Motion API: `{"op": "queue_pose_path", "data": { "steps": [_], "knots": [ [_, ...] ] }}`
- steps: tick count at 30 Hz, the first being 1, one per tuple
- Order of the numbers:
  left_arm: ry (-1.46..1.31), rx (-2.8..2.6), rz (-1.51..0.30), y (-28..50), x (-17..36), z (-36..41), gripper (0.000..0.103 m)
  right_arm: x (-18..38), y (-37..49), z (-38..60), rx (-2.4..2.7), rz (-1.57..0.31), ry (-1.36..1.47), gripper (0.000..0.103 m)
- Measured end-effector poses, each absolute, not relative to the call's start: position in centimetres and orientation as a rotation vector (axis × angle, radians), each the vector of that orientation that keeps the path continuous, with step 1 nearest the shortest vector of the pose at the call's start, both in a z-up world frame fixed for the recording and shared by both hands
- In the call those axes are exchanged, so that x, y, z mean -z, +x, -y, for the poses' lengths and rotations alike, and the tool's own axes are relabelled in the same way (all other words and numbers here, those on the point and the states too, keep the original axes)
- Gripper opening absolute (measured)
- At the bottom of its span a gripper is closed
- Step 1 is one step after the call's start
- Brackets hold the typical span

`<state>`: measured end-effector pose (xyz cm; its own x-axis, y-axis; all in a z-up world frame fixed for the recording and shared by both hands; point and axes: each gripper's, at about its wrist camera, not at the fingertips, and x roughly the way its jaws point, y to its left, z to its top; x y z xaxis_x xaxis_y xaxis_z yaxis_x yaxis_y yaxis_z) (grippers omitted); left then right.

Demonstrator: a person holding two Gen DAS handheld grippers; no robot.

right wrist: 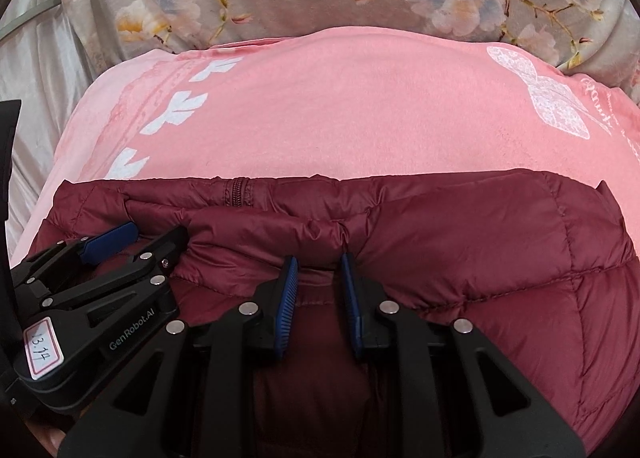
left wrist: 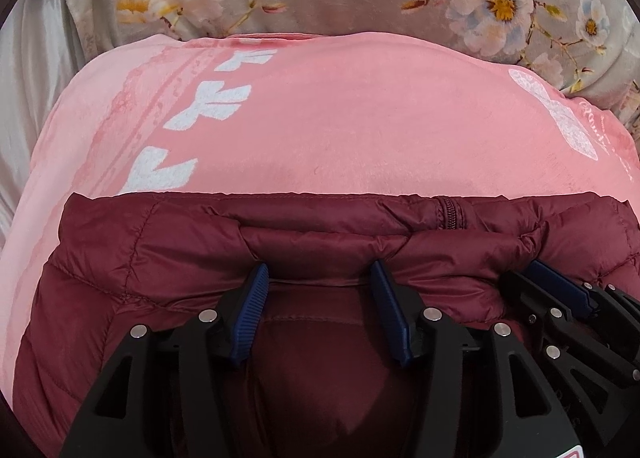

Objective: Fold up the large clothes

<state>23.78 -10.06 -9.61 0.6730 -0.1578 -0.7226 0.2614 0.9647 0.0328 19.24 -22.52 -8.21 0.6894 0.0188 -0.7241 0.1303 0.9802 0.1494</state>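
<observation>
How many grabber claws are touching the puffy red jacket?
2. The left gripper sits at the jacket's folded edge, jaws apart. The right gripper sits just beside it on the same edge, jaws closer together. None seem hidden.

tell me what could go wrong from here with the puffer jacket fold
1. Both tools sit open: the left tool and right tool only straddle the folded edge of the maroon puffer jacket, so the puffy fold may spring back.
2. The shiny jacket lies on a smooth pink blanket and could slide when pushed.
3. The tools are close side by side and could knock into each other.
</observation>
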Motion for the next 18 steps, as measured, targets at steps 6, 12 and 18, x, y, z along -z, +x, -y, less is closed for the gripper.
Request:
{"op": "queue_pose_path", "data": {
  "steps": [6,12,18],
  "knots": [
    [0.15,0.229,-0.796,23.85,9.71,10.34,0.053,8.35,19.37,22.81,0.059,-0.807,0.211,0.021],
    [0.16,0.22,-0.794,24.05,9.7,10.64,0.054,8.44,19.52,22.77,0.064,-0.806,0.218,0.021],
    [0.16,0.219,-0.796,24.15,9.64,10.58,0.055,8.44,19.58,22.88,0.07,-0.801,0.222,0.021]
  ]
}}
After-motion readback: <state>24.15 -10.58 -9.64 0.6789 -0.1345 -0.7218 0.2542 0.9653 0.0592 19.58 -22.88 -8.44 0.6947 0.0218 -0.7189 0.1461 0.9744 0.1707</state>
